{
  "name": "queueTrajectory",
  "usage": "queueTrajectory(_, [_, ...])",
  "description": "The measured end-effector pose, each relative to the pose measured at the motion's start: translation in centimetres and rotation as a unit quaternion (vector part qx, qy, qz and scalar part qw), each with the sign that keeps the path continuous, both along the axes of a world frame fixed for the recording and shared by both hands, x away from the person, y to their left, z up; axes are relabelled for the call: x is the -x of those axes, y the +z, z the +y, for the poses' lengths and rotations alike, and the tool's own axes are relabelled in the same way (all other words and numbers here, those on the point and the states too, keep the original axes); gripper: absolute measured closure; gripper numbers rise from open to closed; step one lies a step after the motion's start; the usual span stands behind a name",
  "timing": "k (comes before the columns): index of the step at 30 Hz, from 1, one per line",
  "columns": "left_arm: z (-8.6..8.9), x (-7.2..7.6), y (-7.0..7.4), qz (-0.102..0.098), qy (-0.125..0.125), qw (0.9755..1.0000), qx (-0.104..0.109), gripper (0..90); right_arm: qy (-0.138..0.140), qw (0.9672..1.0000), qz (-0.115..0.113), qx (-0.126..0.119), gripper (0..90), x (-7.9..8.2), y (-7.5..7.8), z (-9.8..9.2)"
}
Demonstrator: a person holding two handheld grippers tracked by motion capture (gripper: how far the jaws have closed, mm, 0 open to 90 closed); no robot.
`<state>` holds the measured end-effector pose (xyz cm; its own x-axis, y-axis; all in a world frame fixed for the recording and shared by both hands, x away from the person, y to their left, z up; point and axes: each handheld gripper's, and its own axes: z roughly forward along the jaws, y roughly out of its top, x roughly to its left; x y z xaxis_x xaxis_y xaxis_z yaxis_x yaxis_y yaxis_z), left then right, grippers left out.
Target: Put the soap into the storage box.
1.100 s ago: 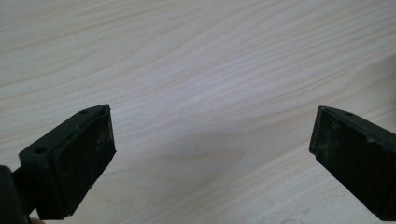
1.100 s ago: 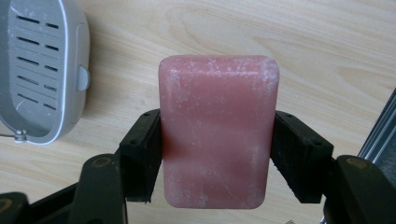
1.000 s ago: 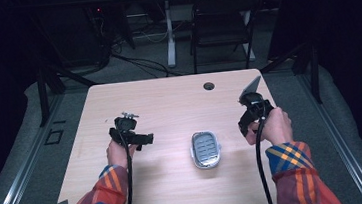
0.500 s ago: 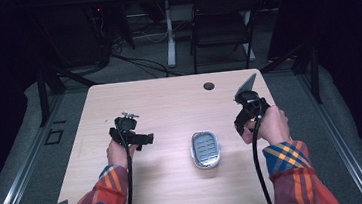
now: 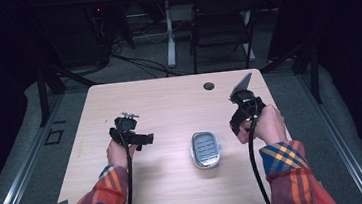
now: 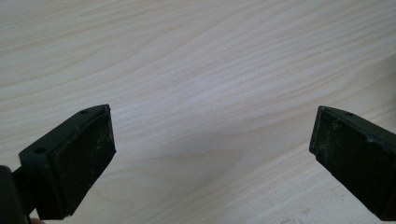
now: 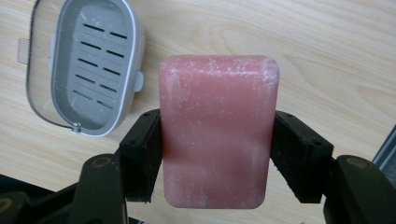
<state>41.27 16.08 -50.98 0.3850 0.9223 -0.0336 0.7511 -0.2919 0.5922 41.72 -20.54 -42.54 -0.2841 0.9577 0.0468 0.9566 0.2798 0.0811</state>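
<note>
A pink bar of soap [image 7: 217, 130] stands upright between the black jaws of my right gripper [image 7: 217, 140], which is shut on its two long sides. Below and to the left of it in the right gripper view lies a grey soap dish [image 7: 93, 65] with a slotted floor and a clear hinged lid. In the high view the dish [image 5: 206, 150] rests at the table's middle front, with my right gripper [image 5: 236, 124] just to its right and above the wood. My left gripper [image 5: 142, 138] hovers left of the dish, its jaws wide open over bare wood [image 6: 210, 56] with nothing between them.
The light wooden table [image 5: 169, 103] has a round cable hole [image 5: 209, 85] near its far edge. A dark chair [image 5: 221, 22] and floor cables stand beyond the table. The right table edge lies close to my right hand.
My right gripper has drifted a little to the left, toward the soap dish, still holding the soap. The left gripper has stayed put.
</note>
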Motion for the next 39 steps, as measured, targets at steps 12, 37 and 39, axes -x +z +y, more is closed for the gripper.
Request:
queueTrajectory(12, [0.0, 0.0, 0.0, 0.000, -0.001, 1.0000, 0.000, 0.1, 0.017, 0.9998, 0.001, -0.010, 37.5, 0.0, 0.1, 1.7])
queueTrajectory(37, [0.0, 0.0, 0.0, -0.002, -0.004, 1.0000, -0.001, 0.1, 0.047, 0.9985, 0.014, -0.024, 37.4, -0.3, -0.7, 4.6])
queueTrajectory(39, [0.0, 0.0, 0.0, -0.002, -0.005, 1.0000, -0.001, 0.1, 0.046, 0.9985, 0.012, -0.027, 37.4, -0.3, -0.8, 4.8])
